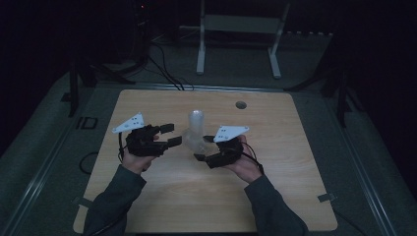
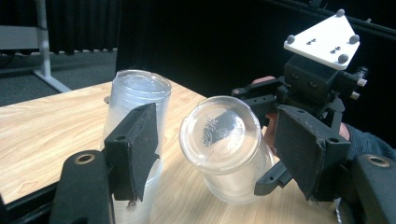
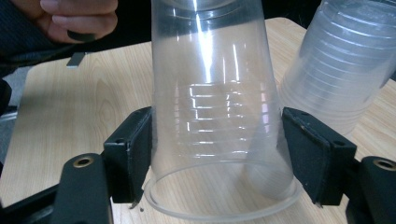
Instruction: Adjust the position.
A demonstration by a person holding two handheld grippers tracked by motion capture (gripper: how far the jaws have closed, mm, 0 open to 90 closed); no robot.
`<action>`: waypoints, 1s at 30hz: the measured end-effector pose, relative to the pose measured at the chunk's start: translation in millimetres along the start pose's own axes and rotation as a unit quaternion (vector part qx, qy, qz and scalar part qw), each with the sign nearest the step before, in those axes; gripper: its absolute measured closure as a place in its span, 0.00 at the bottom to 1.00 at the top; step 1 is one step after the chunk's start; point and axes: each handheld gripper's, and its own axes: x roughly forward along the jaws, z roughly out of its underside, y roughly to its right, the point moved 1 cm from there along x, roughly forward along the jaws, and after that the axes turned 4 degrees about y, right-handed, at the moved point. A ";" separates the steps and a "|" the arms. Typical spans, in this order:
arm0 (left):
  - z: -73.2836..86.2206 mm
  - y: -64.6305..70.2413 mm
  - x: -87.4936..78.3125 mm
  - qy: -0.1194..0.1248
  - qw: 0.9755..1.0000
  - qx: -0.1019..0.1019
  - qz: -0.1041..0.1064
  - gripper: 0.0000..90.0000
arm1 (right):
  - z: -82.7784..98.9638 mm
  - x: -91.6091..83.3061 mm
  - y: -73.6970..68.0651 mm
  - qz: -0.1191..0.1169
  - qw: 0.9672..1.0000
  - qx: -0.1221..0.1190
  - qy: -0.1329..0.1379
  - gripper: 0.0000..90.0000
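Right gripper view: clear ribbed plastic cup [image 3: 219, 121] clamped near its rim by right gripper [image 3: 217, 158], over wood-grain table [image 3: 70, 116]; beside it, stack of nested cups [image 3: 345, 70]. Left gripper [image 2: 215, 154] agape, grasping nothing.

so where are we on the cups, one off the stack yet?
Done: one clear cup is apart from the upside-down stack, tilted with its base toward the left gripper. In hand: the right gripper has its jaws shut on that cup near the rim. The left one's jaws are open, facing the cup's base. Left: the stack on the table looks untouched.
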 end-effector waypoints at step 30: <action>-7.2 4.1 -8.6 -0.056 0.996 0.063 -0.034 0.35 | -24.5 -7.2 8.0 0.009 0.994 -0.053 -0.099 0.32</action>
